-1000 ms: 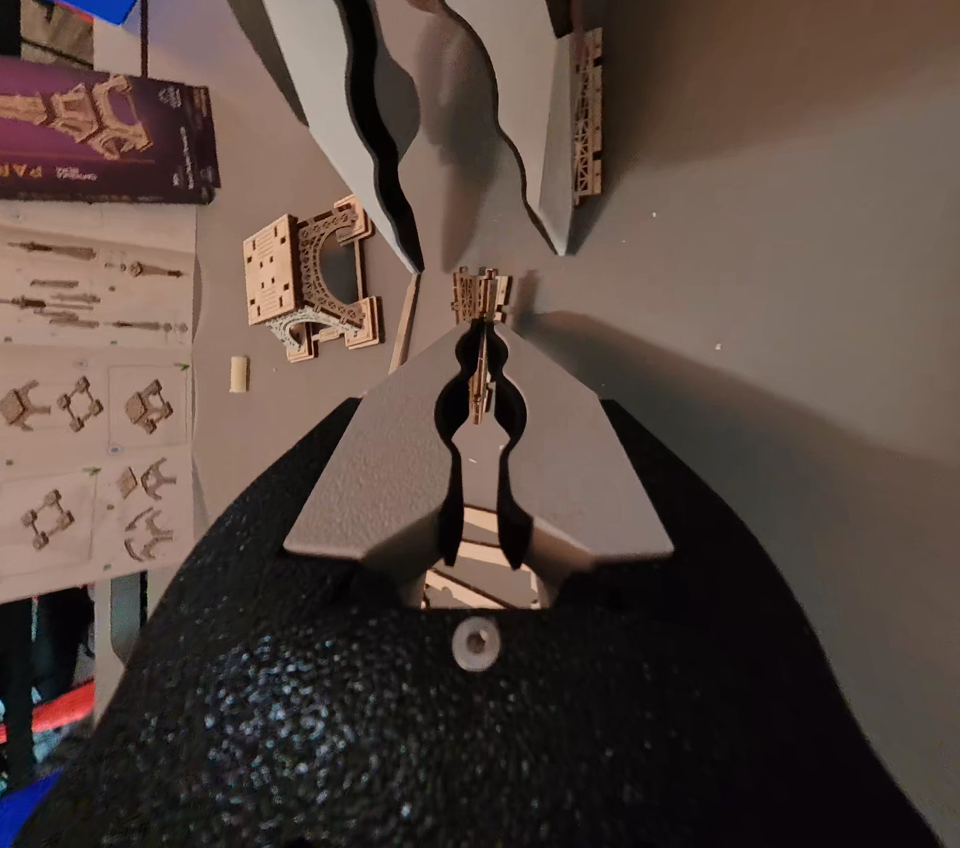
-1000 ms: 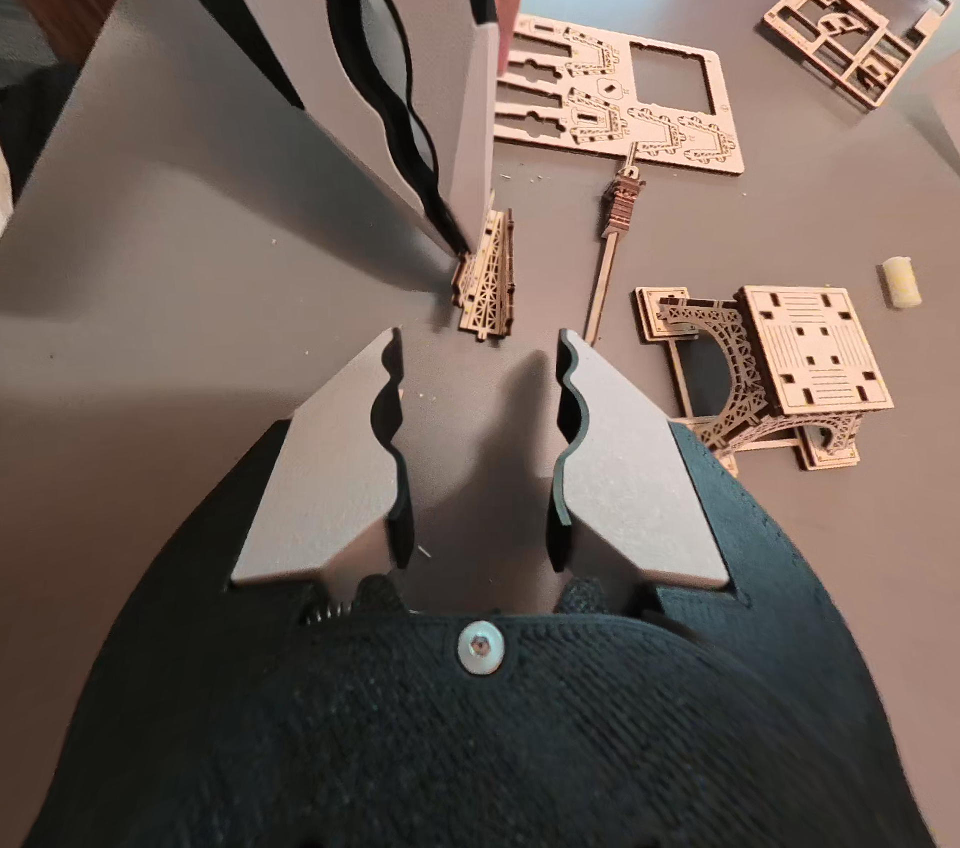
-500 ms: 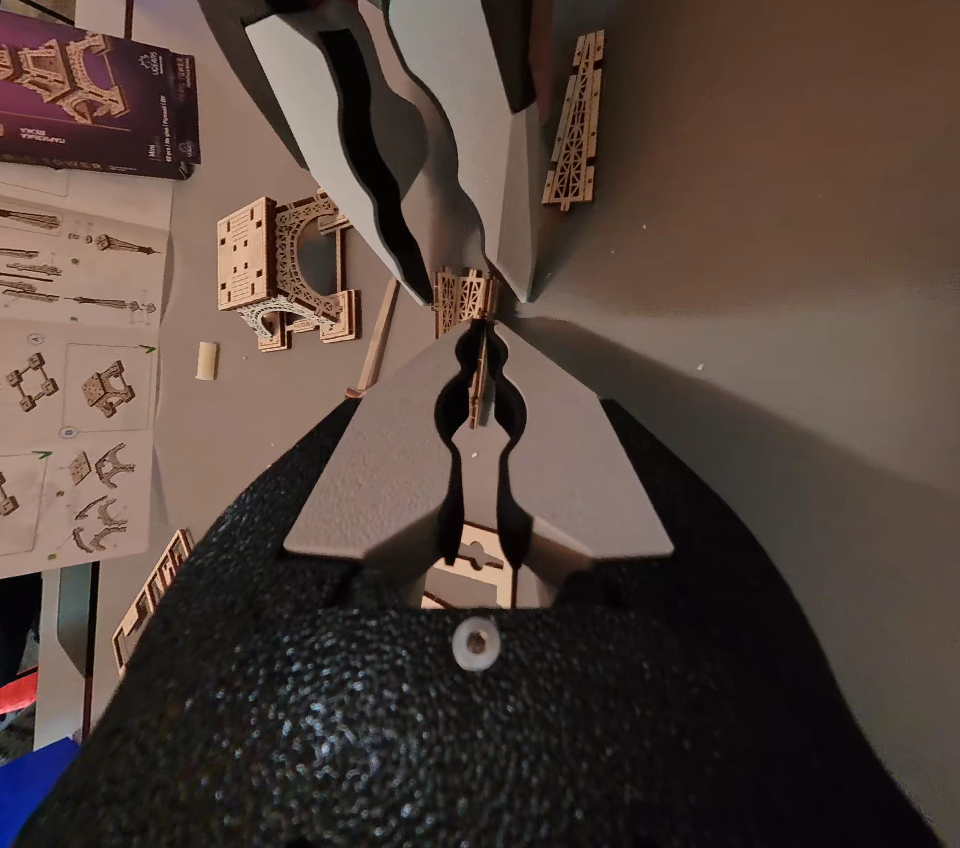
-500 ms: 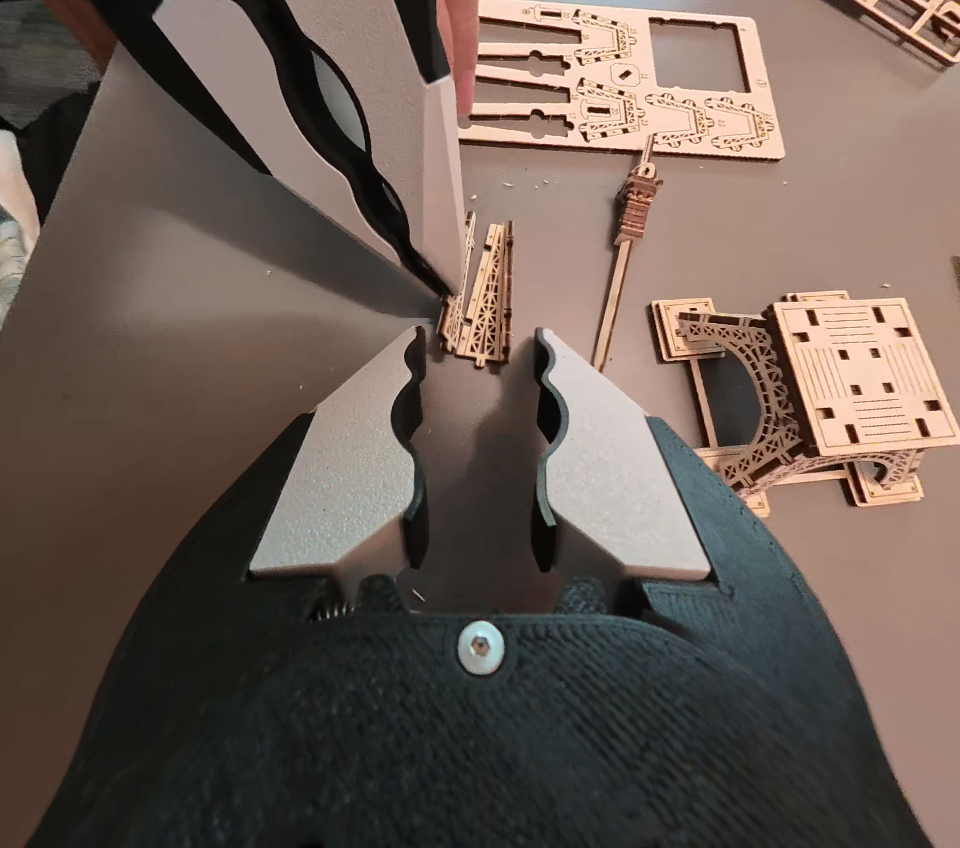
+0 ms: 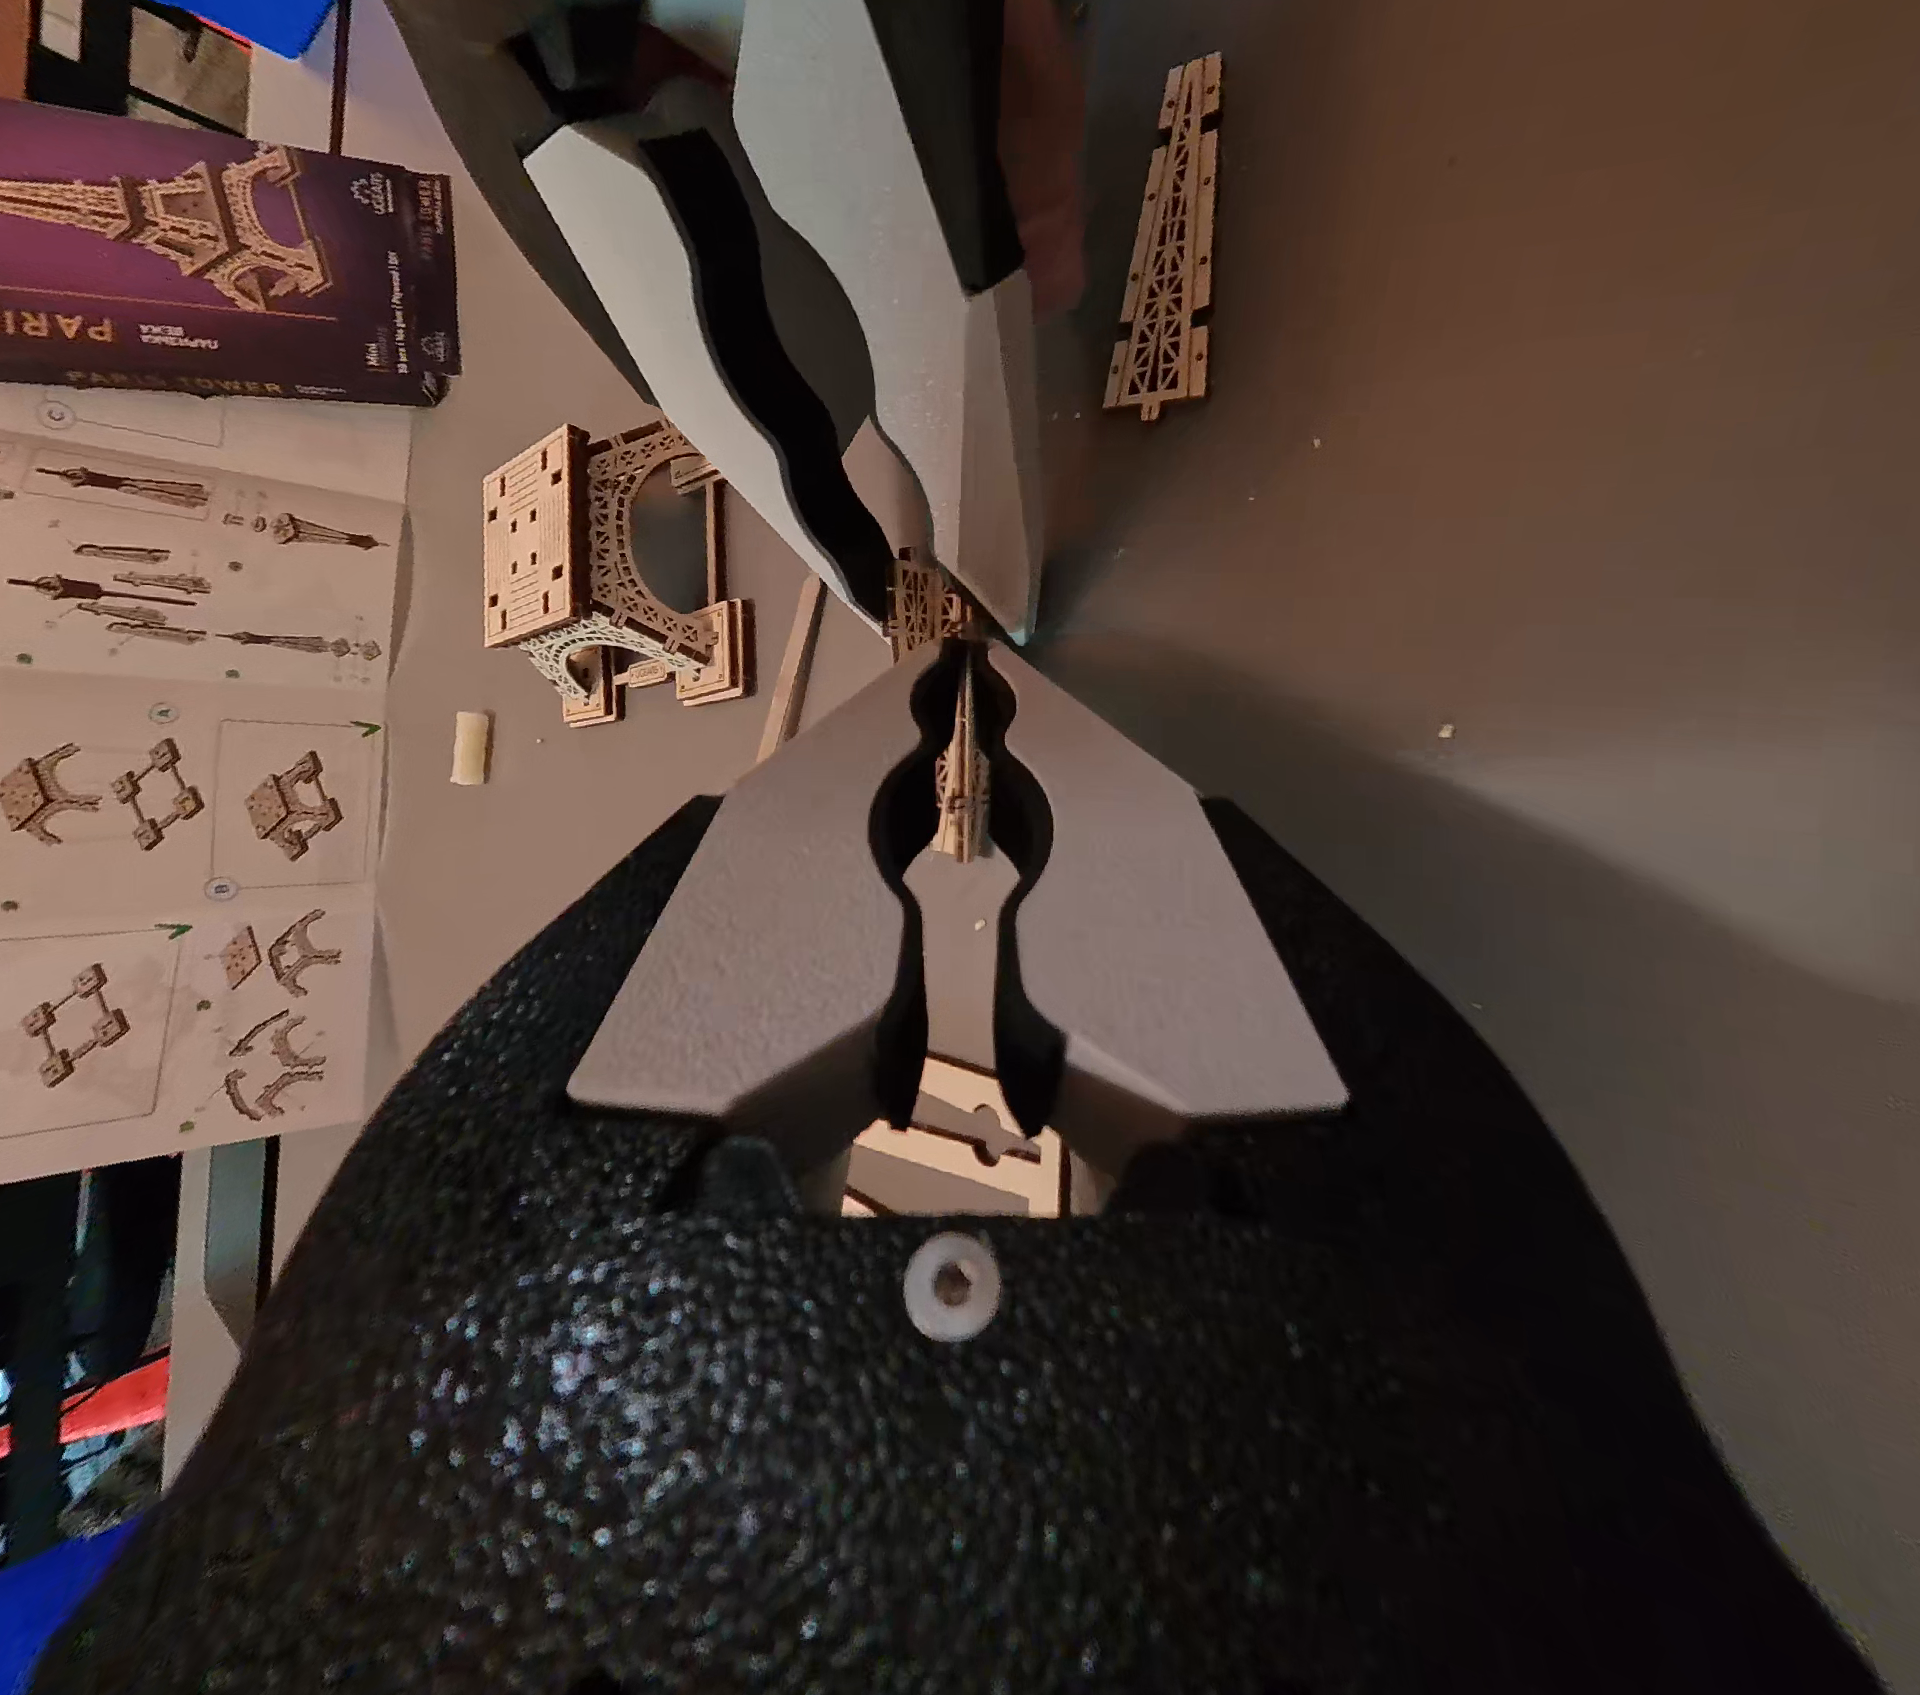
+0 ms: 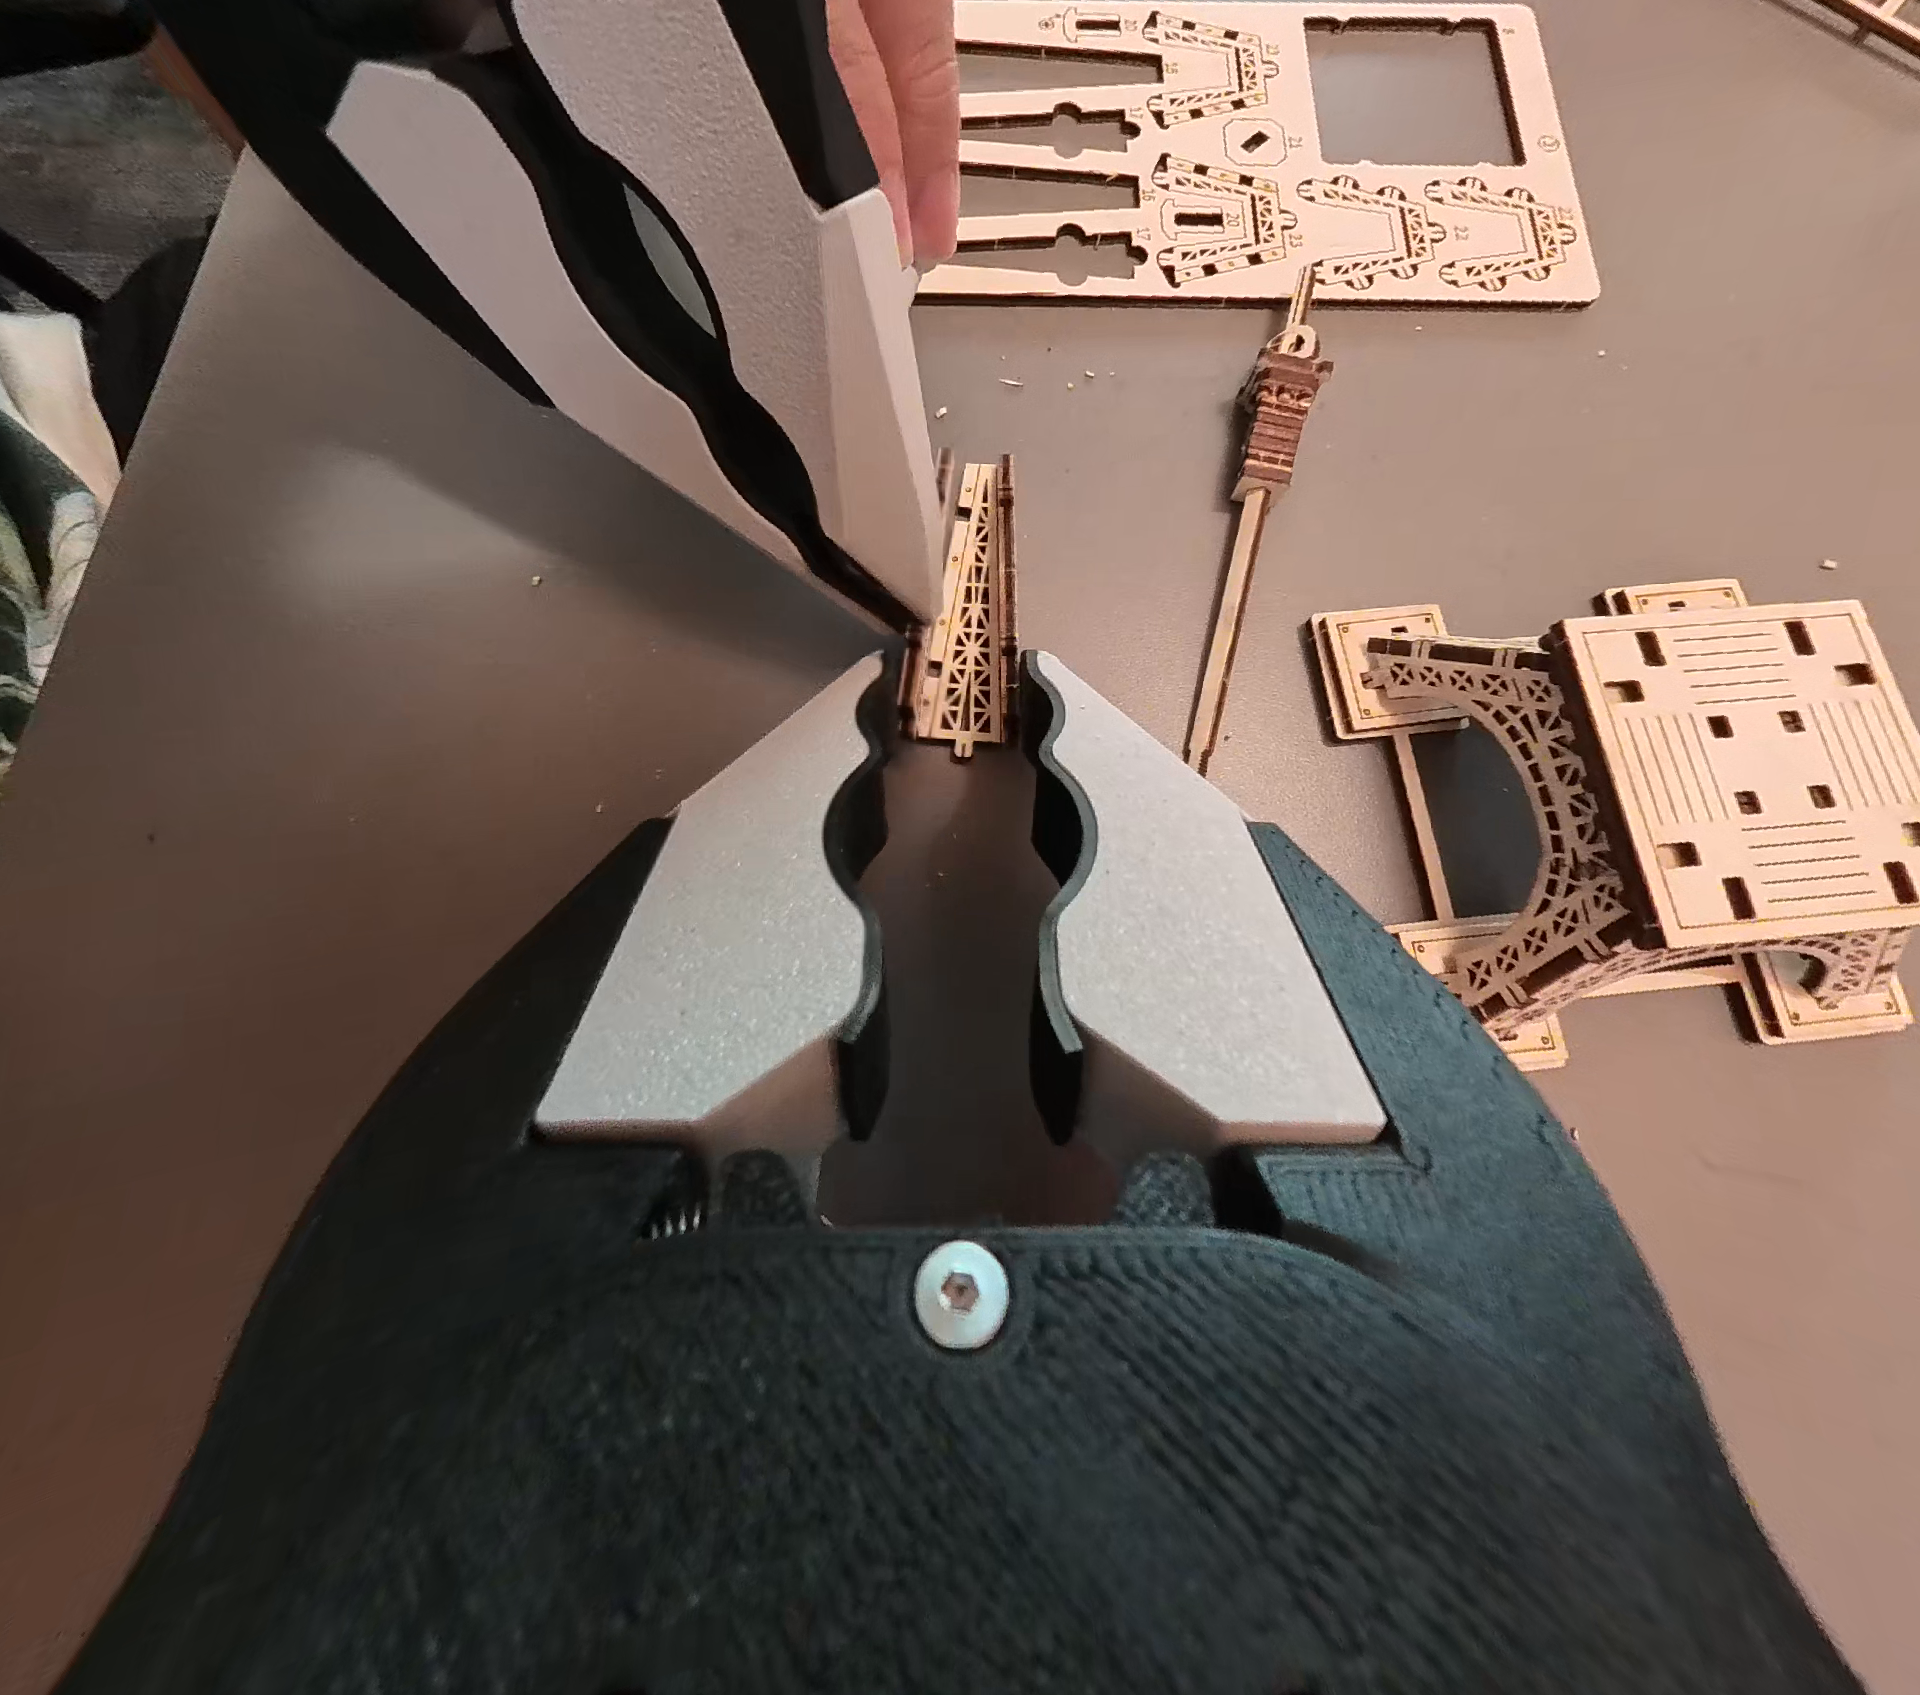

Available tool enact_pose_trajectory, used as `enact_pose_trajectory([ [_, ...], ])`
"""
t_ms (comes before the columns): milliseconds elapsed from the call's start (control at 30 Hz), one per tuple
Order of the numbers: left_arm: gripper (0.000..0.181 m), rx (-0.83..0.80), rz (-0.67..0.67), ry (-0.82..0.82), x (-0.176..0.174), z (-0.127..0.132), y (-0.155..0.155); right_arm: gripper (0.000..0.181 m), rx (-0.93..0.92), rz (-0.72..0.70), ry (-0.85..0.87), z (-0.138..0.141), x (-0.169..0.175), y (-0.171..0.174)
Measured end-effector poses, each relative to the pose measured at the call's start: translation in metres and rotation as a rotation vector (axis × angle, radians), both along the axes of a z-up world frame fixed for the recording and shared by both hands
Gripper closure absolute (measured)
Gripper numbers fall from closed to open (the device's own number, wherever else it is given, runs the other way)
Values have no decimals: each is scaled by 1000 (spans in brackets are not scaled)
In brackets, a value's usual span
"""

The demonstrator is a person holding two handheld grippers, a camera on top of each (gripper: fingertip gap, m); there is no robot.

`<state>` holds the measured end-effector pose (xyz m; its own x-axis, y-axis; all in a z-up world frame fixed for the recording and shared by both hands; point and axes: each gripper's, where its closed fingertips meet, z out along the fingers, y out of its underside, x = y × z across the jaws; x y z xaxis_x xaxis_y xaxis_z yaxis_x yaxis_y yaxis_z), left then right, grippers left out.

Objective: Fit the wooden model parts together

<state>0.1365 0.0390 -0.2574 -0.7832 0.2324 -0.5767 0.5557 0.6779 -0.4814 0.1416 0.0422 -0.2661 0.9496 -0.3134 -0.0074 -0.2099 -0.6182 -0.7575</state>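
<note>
Left view: left gripper pinching the lattice panels edge-on above the table, right gripper's tips at their far end; right view: right gripper spread, tips flanking the panels, tower base lying right.

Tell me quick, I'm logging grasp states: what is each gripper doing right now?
Left gripper: closed on the lattice tower section.
Right gripper: open, fingertips either side of that section's wide end, not yet clamped.

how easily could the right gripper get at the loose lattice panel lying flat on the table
Probably yes, once free: the right gripper is open around the lattice assembly that the left gripper clamps, and the loose lattice panel lies beside it on bare table, unobstructed.
</note>
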Motion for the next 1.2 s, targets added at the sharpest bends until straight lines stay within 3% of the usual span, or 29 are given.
enact_pose_trajectory([
  [33,181,-2,5,0,0,0,0,160,0,-2,1,0,0,0],
  [367,180,-63,9,-1,-1,1,1,162,-11,5,-34,0,-1,0],
  [500,171,-156,59,65,6,19,11,163,-6,13,-16,0,-2,0],
  [633,169,-131,146,195,25,18,38,129,4,82,-25,2,-11,-5],
  [667,170,-128,162,207,29,17,43,129,27,100,-31,6,-13,-7],
  [767,173,-142,180,284,29,14,46,135,180,99,-21,30,-13,-10],
  [833,173,-154,207,321,29,11,47,156,247,15,-35,43,5,-17],
  [1000,167,-127,213,338,21,2,48,159,213,15,-3,33,10,-21],
  [1100,158,-110,207,329,16,3,48,139,163,47,-20,26,2,-17],
  [1200,154,-94,204,342,16,0,45,132,51,77,-66,11,0,-9],
])
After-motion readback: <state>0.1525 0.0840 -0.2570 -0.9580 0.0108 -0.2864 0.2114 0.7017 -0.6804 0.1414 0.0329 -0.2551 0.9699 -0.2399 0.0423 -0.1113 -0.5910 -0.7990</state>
